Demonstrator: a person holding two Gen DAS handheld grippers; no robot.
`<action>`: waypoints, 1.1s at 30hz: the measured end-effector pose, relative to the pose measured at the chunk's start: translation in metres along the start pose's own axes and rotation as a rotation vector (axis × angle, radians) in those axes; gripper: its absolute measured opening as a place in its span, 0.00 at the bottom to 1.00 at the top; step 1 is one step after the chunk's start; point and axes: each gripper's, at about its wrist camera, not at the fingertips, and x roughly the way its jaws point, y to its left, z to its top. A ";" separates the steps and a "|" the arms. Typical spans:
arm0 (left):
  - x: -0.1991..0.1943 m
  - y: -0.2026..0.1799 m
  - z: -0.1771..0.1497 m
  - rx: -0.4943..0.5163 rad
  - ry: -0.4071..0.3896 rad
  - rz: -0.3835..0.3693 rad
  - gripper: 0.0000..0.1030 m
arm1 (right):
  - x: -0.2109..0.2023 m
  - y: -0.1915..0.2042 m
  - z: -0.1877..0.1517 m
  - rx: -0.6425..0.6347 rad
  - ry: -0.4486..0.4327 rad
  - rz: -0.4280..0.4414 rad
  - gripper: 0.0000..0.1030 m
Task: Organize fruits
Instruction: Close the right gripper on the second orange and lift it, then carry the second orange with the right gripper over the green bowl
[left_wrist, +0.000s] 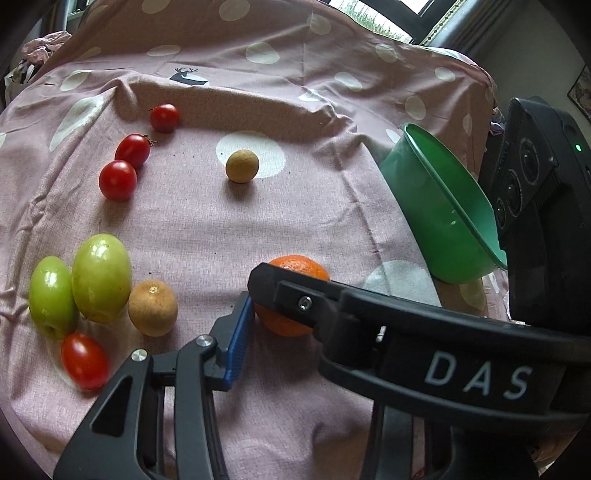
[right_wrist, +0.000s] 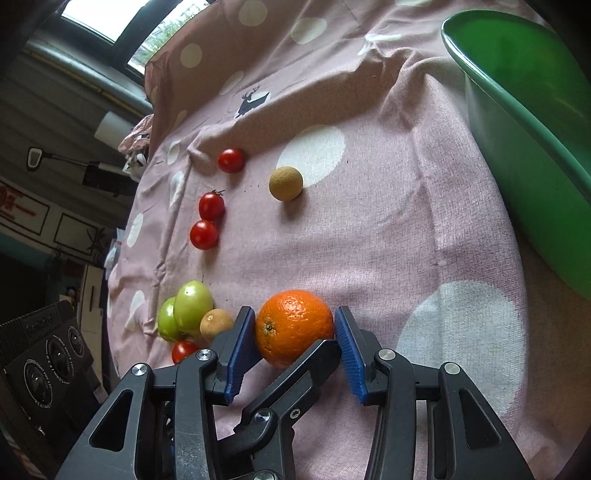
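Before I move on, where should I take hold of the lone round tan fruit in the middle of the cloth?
Pinch the tan fruit across its widest middle, coming straight down from above. It is a small ball, so no side looks better, and it sits alone on the cloth, leaving room for both fingers.

A home room: polka-dot bedsheet (left_wrist: 295, 206) (deer print) under a window (right_wrist: 110, 22).

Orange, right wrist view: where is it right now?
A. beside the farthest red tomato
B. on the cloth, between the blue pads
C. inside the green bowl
B: the orange rests on the pink cloth between the right hand-held gripper's blue pads.
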 end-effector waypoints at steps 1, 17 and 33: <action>-0.001 -0.001 0.000 -0.002 -0.003 -0.002 0.41 | -0.001 0.000 0.000 -0.002 -0.003 0.000 0.46; -0.047 -0.041 0.011 0.140 -0.179 -0.028 0.41 | -0.054 0.019 0.001 -0.060 -0.164 0.049 0.46; -0.049 -0.115 0.033 0.318 -0.258 -0.107 0.40 | -0.124 -0.018 0.010 0.007 -0.387 0.051 0.46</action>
